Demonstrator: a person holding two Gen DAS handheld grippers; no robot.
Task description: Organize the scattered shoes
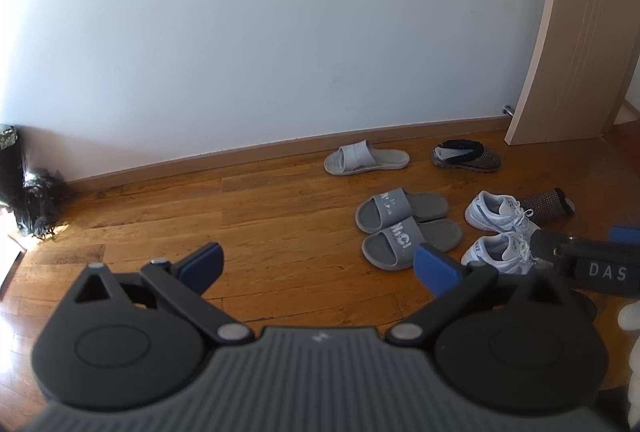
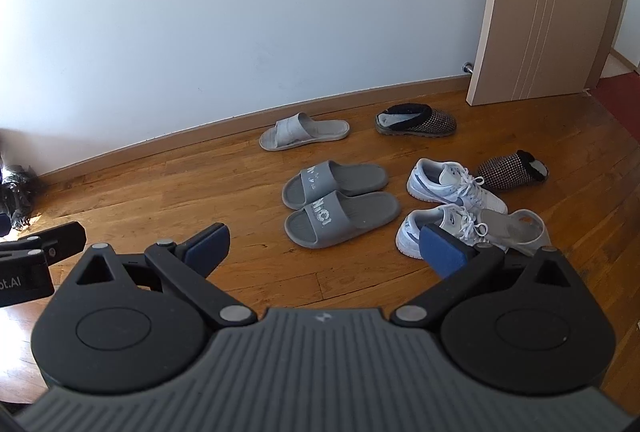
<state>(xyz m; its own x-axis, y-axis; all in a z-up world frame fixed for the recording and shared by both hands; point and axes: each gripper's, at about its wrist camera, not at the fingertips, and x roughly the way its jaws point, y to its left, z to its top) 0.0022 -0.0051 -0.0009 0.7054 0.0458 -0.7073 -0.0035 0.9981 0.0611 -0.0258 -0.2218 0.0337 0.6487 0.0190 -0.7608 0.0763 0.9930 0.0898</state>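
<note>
Shoes lie scattered on the wooden floor near the wall. A light grey slide [image 2: 304, 131] and a dark checked slipper [image 2: 416, 120] sit by the baseboard. Two dark grey slides [image 2: 340, 200] lie side by side. Right of them are two white-and-blue sneakers [image 2: 452, 188], the second checked slipper [image 2: 512, 170] and another light grey slide [image 2: 516, 226] touching the nearer sneaker. My right gripper [image 2: 326, 250] is open and holds nothing, above the floor in front of the shoes. My left gripper [image 1: 320, 266] is open too, left of the pile, with the dark grey slides [image 1: 408, 228] ahead to its right.
An open wooden door [image 2: 540, 4] stands at the right, with a metal doorstop [image 2: 467, 66] on the wall beside it. A black bag [image 1: 32, 200] slumps in the far left corner. Bare floorboards [image 1: 200, 200] stretch left of the shoes.
</note>
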